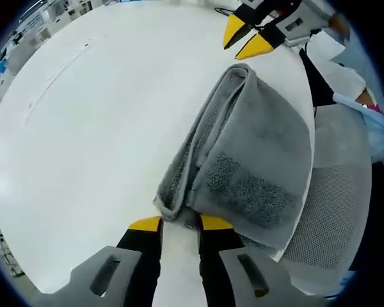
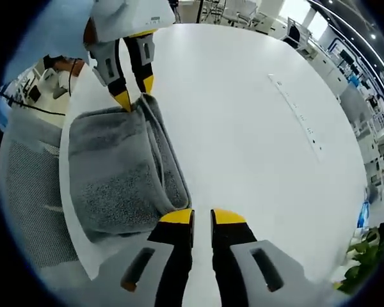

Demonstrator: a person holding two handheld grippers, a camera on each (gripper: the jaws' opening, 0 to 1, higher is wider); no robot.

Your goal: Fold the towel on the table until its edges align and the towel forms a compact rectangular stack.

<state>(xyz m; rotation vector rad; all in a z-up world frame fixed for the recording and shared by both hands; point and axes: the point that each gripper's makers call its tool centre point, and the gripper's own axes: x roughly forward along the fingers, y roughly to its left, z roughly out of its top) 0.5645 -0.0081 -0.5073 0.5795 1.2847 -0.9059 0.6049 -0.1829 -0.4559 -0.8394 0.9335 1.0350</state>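
The towel [image 1: 253, 160] is lying folded into a thick grey bundle at the near edge of the white worktop [image 1: 102, 115], right beside a mesh chair [image 1: 336, 204], with one corner slightly overhanging the rim. It is already looking like a layered, roughly rectangular stack, though the rolled long side is bulging and the layers are not sitting quite flush, so a little squaring probably remains. The left tongs [image 1: 180, 223] are sitting at one end of the fold, jaws a narrow gap apart and gripping nothing that I can make out. The right tongs [image 2: 202, 216] are hovering at the opposite end, slightly parted and empty.
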